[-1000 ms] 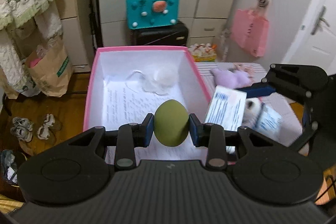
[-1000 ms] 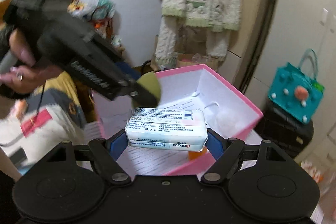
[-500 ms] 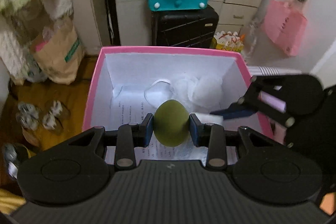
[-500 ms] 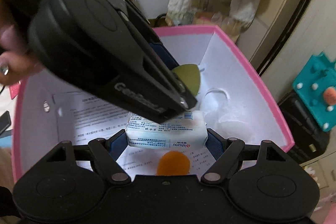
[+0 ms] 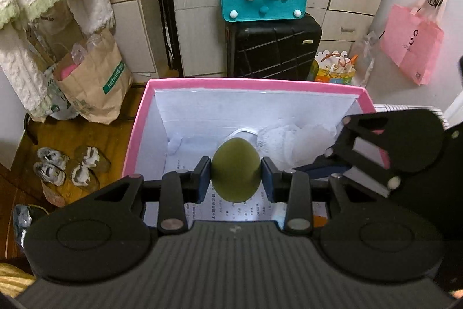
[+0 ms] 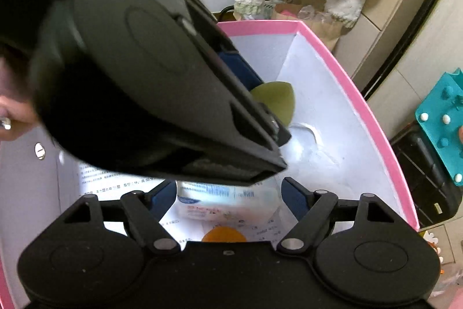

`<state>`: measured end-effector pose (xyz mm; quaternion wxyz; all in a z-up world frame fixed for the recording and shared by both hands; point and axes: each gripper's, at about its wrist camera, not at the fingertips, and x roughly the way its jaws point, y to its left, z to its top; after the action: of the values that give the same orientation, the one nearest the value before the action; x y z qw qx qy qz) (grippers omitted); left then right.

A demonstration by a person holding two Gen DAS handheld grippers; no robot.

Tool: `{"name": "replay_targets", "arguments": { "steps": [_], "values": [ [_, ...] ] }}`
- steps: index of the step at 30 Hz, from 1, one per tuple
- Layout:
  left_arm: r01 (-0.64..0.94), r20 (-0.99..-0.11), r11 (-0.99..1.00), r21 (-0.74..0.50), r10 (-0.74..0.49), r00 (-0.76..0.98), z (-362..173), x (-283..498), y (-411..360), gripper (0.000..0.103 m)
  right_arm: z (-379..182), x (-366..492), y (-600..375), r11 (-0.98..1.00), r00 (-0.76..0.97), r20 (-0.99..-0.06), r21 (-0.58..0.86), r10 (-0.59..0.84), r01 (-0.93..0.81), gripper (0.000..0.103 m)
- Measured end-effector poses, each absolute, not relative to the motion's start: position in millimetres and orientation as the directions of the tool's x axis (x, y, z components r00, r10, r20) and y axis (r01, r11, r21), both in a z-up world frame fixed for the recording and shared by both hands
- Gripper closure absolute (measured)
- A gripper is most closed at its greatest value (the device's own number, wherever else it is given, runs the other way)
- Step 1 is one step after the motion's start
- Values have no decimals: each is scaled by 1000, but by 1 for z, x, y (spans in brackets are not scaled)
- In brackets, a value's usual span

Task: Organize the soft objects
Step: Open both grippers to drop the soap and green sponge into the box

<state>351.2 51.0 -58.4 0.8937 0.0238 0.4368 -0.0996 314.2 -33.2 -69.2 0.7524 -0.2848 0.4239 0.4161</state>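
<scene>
Green egg-shaped sponge (image 5: 235,169) clamped in the left gripper (image 5: 235,178), held over the pink box (image 5: 254,83) so it can drop inside.
Left view: white soft pieces (image 5: 292,139) lie at 1 o'clock in the box. Right view: the right gripper (image 6: 228,200) stands apart around the tissue pack (image 6: 228,200), seemingly just let go onto the paper-lined floor; an orange sponge (image 6: 223,235) lies at 6 o'clock.

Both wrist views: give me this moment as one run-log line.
left gripper: shut on green egg-shaped sponge, above pink box | right gripper: open, tissue pack released inside box | orange sponge on box floor
</scene>
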Motion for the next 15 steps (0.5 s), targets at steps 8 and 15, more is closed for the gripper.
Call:
{"name": "replay_targets", "arguments": {
  "steps": [8, 15],
  "values": [
    [219, -772, 974, -54, -180, 610, -55, 346, 52, 43, -45, 282, -64, 548, 367, -828, -89, 424, -832, 20],
    [253, -742, 967, -16, -181, 645, -33, 314, 55, 38, -23, 253, -86, 621, 440, -772, -76, 459, -780, 20]
  ]
}}
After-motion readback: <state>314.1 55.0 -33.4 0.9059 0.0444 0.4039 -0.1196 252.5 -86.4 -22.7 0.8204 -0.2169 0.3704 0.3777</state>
